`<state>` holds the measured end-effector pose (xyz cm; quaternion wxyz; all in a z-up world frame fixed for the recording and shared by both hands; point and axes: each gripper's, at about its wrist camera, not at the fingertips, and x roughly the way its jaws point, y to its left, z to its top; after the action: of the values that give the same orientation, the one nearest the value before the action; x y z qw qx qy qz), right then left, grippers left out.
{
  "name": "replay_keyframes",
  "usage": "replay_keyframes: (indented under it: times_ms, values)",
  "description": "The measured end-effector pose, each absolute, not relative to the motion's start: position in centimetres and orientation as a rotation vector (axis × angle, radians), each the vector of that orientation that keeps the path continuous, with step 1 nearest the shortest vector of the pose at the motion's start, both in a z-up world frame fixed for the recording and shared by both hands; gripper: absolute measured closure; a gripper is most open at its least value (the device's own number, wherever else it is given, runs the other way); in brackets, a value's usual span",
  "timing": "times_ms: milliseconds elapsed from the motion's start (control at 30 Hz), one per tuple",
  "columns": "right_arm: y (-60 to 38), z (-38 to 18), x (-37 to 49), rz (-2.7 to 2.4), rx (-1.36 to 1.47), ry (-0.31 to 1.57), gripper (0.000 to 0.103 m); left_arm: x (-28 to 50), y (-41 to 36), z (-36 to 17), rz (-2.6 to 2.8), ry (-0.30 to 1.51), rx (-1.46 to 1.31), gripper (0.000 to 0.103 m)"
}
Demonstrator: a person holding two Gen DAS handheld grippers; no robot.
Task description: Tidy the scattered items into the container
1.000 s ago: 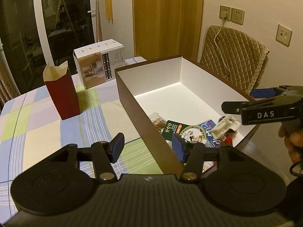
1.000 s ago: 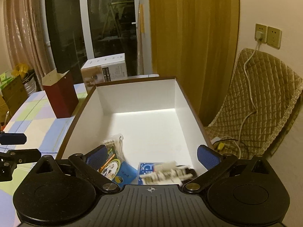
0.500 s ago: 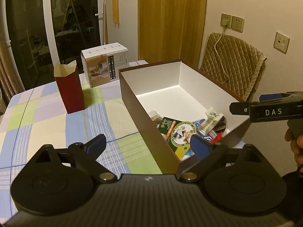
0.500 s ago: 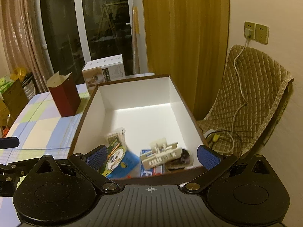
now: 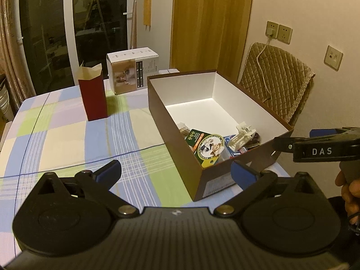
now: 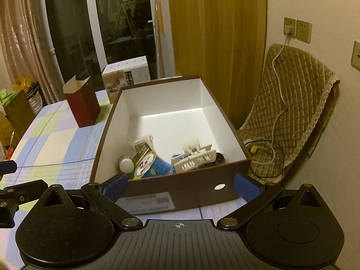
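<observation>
Both grippers are spread wide and holding nothing: the left gripper hangs by the near left corner of the box, the right gripper faces its near end. Inside the near part sit a white clip, a green packet and a small jar. A red carton stands far left on the tablecloth.

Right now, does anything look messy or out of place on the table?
Nothing is spilled or damaged. The items in the brown box are heaped loosely at its near end, the white plastic clip lying tilted on top. The red carton stands upright with its flaps open.
</observation>
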<state>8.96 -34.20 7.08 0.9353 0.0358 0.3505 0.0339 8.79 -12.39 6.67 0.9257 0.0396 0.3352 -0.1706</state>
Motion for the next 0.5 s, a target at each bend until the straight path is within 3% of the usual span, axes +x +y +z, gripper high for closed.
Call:
replay_keyframes:
  times_ms: [500]
  values:
    - [-34.1, 8.2, 5.1, 0.056, 0.016, 0.754, 0.0, 6.0, -13.0, 7.2, -0.307, 0.746, 0.034, 0.001]
